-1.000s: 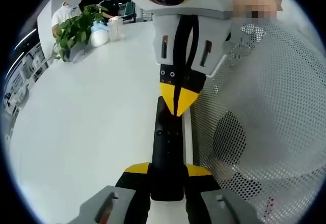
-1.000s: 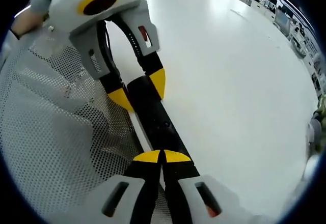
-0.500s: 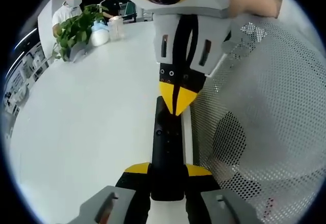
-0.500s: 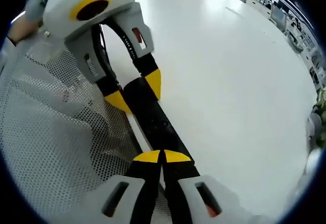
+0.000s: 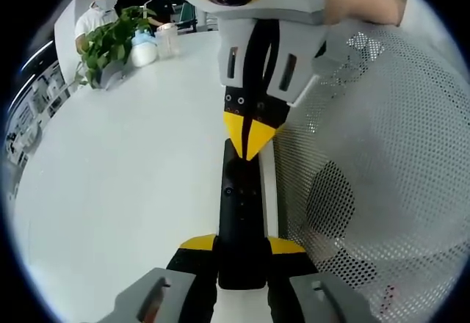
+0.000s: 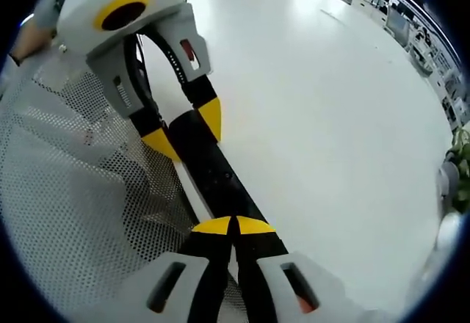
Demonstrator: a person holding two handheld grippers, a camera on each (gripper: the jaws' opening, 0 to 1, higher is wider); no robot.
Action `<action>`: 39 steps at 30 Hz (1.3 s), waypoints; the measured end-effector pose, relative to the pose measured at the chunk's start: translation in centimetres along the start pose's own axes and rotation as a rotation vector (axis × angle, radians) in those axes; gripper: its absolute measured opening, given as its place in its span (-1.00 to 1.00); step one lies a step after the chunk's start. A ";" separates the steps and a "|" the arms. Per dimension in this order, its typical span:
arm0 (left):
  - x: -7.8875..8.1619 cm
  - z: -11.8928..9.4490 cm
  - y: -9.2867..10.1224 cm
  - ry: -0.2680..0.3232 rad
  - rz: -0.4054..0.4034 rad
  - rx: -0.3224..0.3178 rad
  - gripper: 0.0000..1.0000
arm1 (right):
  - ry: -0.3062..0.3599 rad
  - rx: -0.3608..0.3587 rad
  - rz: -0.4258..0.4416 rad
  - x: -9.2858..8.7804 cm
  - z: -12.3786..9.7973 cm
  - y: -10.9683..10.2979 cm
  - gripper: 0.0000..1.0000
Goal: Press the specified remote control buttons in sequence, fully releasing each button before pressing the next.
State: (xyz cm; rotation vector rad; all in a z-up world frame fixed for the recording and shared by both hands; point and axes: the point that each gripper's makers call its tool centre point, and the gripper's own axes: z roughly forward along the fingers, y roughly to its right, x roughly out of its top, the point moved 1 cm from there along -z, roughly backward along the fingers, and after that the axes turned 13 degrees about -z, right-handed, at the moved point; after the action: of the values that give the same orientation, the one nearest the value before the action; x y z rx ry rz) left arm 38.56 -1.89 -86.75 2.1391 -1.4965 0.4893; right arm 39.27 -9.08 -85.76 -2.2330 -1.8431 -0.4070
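Observation:
A long black remote (image 5: 239, 205) is clamped at its near end between the yellow-tipped jaws of my left gripper (image 5: 241, 244). My right gripper (image 5: 248, 143) comes down from the top of the left gripper view, jaws shut, its yellow point over the remote's far end near the small buttons. In the right gripper view the shut right gripper (image 6: 233, 225) lies on the remote (image 6: 213, 172), and the left gripper (image 6: 183, 128) grips the remote's other end from the upper left. Whether the point presses a button cannot be told.
A white table (image 5: 125, 169) spreads out to the left. White mesh clothing (image 5: 367, 154) of the person fills the right side. A potted plant (image 5: 110, 40), a bottle (image 5: 143, 48) and a cup (image 5: 167, 38) stand at the far edge, with people behind.
The right gripper's shut point has slid slightly toward the remote's far end. The left gripper keeps its hold on the remote.

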 end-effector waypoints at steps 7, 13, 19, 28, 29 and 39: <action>0.0 0.0 0.0 -0.001 0.006 0.000 -0.52 | -0.057 -0.029 -0.125 0.2 0.2 -0.2 -1.00; 0.0 0.0 0.0 -0.005 0.011 0.001 -0.52 | -0.063 -0.023 -0.107 0.1 0.2 0.0 -1.00; 0.0 0.0 0.0 -0.006 0.012 0.003 -0.52 | -0.004 0.017 0.046 0.1 0.1 0.1 -1.00; 0.0 0.0 0.0 -0.007 0.012 0.002 -0.52 | -0.007 0.010 0.046 0.3 0.1 0.3 -1.00; 0.0 0.0 0.0 -0.007 0.013 0.002 -0.52 | -0.004 0.012 0.054 0.3 0.1 0.3 -1.00; 0.0 0.0 0.0 -0.009 0.014 0.001 -0.52 | 0.011 -0.017 0.047 0.8 0.3 0.9 -1.00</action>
State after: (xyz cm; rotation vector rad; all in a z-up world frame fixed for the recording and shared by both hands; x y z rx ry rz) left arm 38.56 -1.90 -86.73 2.1351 -1.5175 0.4865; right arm 40.36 -8.41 -85.72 -2.2761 -1.7847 -0.4269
